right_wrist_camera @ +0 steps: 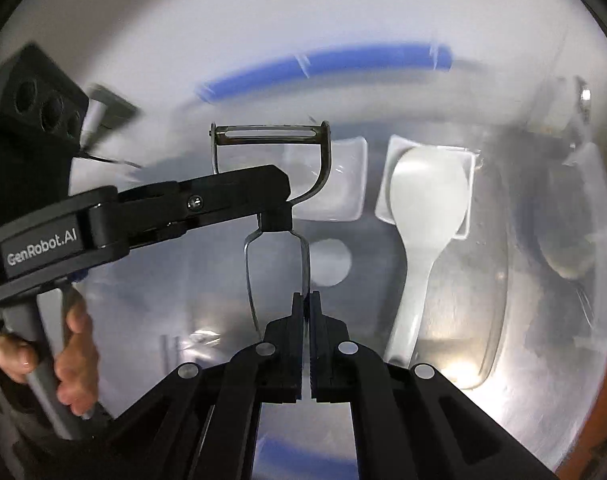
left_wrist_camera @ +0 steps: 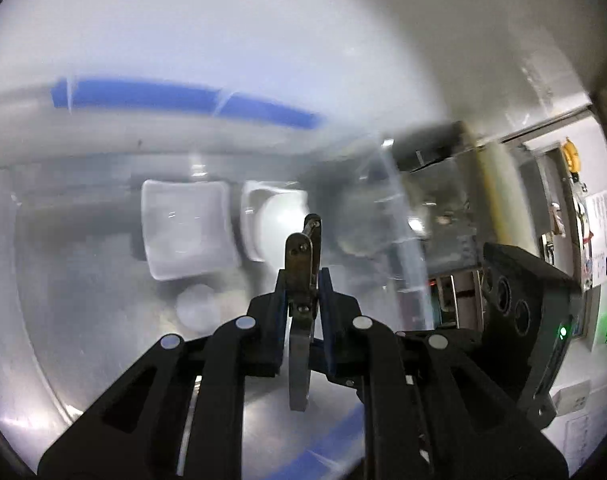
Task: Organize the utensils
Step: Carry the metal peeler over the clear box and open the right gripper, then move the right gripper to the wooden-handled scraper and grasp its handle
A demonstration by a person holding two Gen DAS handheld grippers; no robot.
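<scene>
A metal Y-shaped peeler (right_wrist_camera: 271, 136) is held in the air over a clear plastic bin. My right gripper (right_wrist_camera: 306, 300) is shut on one wire arm of its handle. My left gripper (left_wrist_camera: 303, 292) is shut on the peeler's neck (left_wrist_camera: 301, 264); in the right wrist view its black fingers (right_wrist_camera: 275, 216) reach in from the left and clamp the peeler below the blade. A white plastic spoon (right_wrist_camera: 423, 208) lies in the bin, its bowl on a small square dish (right_wrist_camera: 465, 200). A second, empty square dish (left_wrist_camera: 183, 228) sits beside it.
The clear bin has a blue handle strip (right_wrist_camera: 343, 64) on its far rim and a curved transparent wall (left_wrist_camera: 403, 216). A small white round lid (left_wrist_camera: 197, 308) lies on the bin floor. Shelving and a wall panel (left_wrist_camera: 571, 208) show at the right.
</scene>
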